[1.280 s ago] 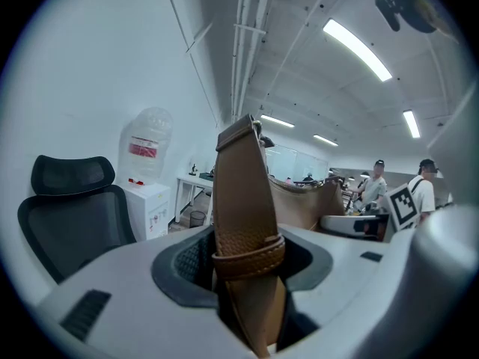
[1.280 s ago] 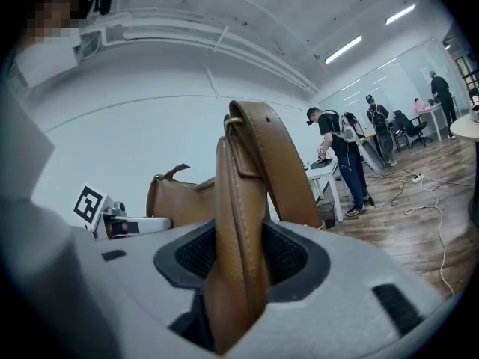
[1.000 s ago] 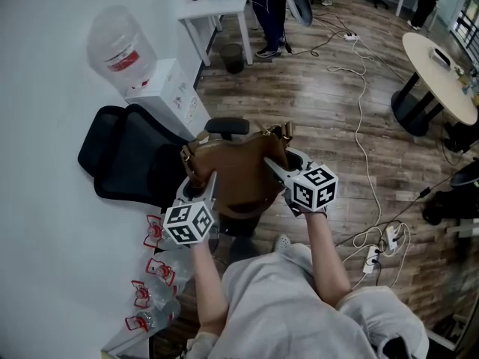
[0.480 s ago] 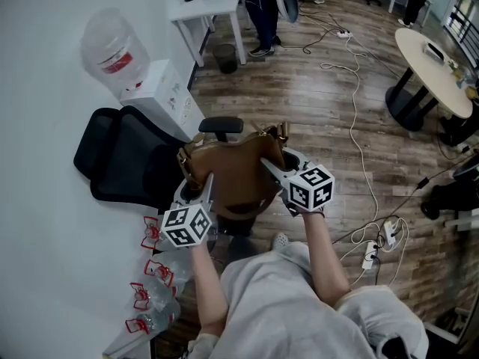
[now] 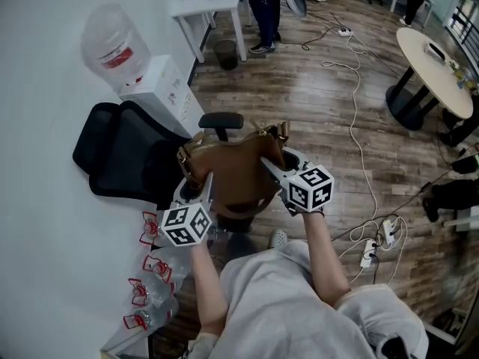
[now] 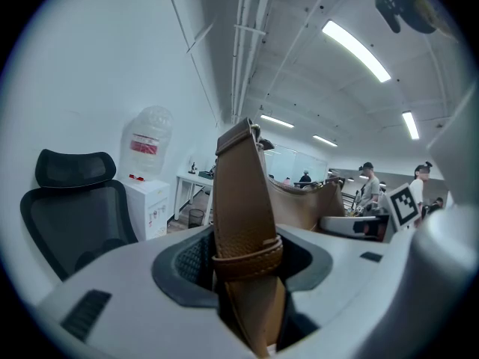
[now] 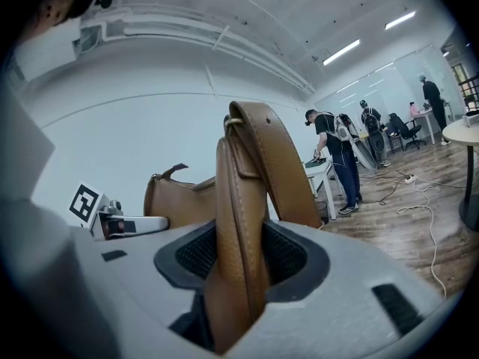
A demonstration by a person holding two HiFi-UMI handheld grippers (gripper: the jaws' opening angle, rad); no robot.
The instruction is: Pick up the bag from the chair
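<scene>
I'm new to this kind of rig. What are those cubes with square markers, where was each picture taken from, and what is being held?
There is no robot here. A person holds a two-jaw gripper in each hand, and each marker cube is part of its gripper. The head view comes from a camera on the person's head looking steeply down. It shows the left gripper and the right gripper at either end of a brown bag, above a black chair. A water dispenser stands by the wall. The two gripper views come from cameras riding on the grippers, looking along their jaws. In each, the jaws are shut on a strap of the bag: one strap in the left, one strap in the right. Whether the bag rests on the chair cannot be told.
</scene>
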